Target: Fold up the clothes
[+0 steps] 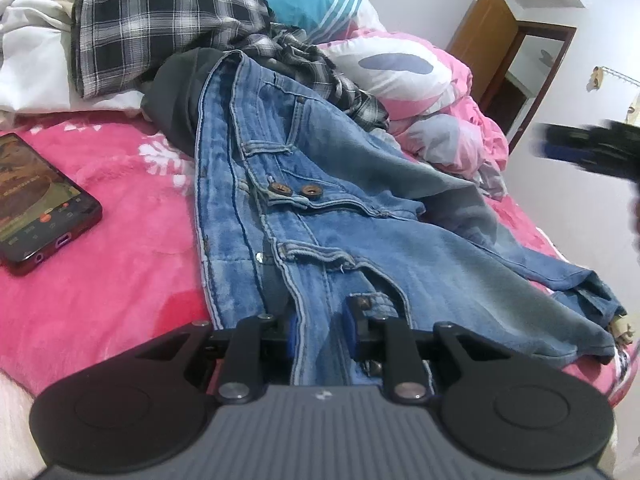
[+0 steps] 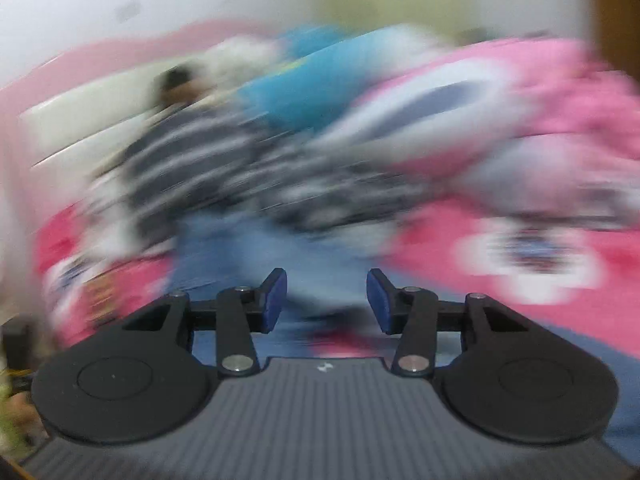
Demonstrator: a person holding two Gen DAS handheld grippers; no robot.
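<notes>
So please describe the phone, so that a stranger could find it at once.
Look at the pink blanket covering the bed, left of the blue jeans. The smartphone lies flat there, alone. It is the only hard, dark thing, with a lit screen.

**Hidden, cropped and blurred regions**

The right wrist view is smeared throughout by motion; only the right gripper (image 2: 327,300), its blue pads apart, is rendered sharply. In the left wrist view, the near end of the jeans (image 1: 320,216) is concealed beneath the left gripper (image 1: 320,334), so its grip cannot be determined. The phone (image 1: 36,200) is cropped by the left edge. A dark blurred object (image 1: 592,152) is cut off at the right edge.
</notes>
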